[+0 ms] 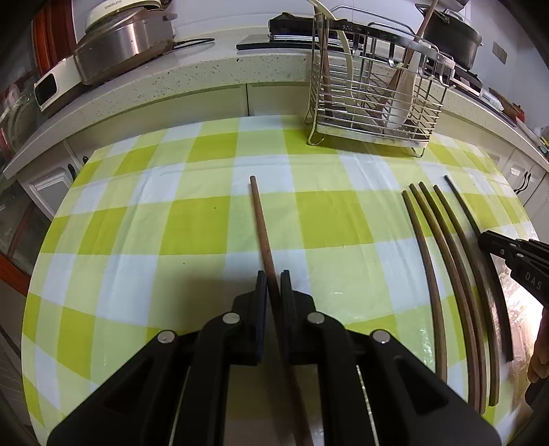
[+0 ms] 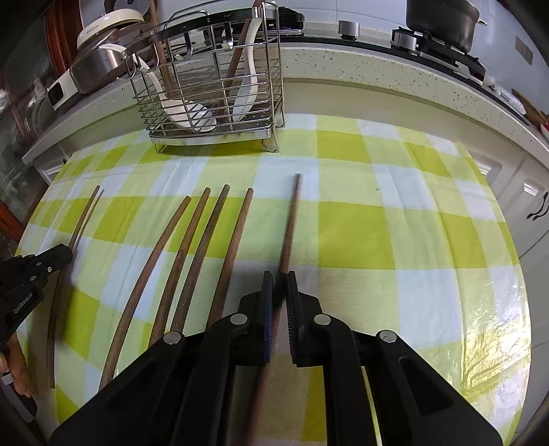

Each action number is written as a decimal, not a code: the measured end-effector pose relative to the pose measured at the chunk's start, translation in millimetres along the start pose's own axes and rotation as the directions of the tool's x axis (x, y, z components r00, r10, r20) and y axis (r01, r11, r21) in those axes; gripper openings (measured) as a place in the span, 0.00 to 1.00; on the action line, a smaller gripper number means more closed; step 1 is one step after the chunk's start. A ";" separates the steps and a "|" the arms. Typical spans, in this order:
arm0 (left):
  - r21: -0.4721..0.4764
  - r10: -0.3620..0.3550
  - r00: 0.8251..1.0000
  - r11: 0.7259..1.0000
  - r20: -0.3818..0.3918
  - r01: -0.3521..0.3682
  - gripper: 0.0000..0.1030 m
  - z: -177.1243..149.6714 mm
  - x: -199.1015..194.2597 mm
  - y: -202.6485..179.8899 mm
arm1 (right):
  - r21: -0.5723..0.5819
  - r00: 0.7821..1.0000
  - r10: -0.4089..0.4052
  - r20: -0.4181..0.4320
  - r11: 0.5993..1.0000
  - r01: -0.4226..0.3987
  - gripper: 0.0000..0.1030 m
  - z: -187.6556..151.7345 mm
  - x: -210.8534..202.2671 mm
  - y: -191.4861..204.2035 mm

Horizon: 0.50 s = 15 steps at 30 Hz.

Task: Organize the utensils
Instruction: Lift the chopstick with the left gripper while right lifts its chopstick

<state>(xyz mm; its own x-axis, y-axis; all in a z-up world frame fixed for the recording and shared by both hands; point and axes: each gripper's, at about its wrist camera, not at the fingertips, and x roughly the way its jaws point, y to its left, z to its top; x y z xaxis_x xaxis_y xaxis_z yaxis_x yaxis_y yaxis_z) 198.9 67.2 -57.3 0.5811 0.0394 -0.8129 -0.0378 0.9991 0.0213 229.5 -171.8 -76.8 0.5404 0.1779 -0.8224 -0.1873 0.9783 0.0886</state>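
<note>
My left gripper (image 1: 273, 274) is shut on a brown wooden chopstick (image 1: 261, 219) that points forward over the green checked tablecloth (image 1: 137, 240). My right gripper (image 2: 280, 274) is shut on another chopstick (image 2: 290, 223), also pointing forward. Several more chopsticks (image 2: 192, 247) lie side by side on the cloth between the two grippers; they also show in the left wrist view (image 1: 446, 254). A wire utensil rack (image 1: 374, 85) stands at the cloth's far edge with white spoons and wooden utensils in it; it also shows in the right wrist view (image 2: 212, 85).
A speckled counter (image 1: 206, 79) runs behind the table with a steel cooker (image 1: 127, 44) and a black pot (image 2: 442, 17) on a stove. White cabinets (image 2: 528, 199) stand below. The left gripper shows at the right wrist view's left edge (image 2: 37, 267).
</note>
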 end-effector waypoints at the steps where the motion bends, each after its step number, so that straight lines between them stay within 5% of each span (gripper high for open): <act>1: -0.001 -0.001 1.000 1.000 0.002 0.001 0.08 0.3 -0.9 0.4 | 0.006 1.000 0.012 0.004 1.000 -0.013 0.09 0.0 -1.3 -0.9; 15: -0.025 -0.022 0.996 0.999 0.085 0.025 0.06 9.5 -35.9 3.9 | 0.001 0.994 0.011 0.108 1.000 -0.011 0.09 11.7 -47.8 -2.9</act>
<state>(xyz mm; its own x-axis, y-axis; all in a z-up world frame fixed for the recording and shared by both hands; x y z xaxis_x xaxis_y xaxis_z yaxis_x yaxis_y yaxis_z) 185.6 69.8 -22.6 0.6490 0.0184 -0.7606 -0.0436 0.9990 -0.0130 213.8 -181.9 -31.1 0.6235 0.1992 -0.7561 -0.1927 0.9763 0.0983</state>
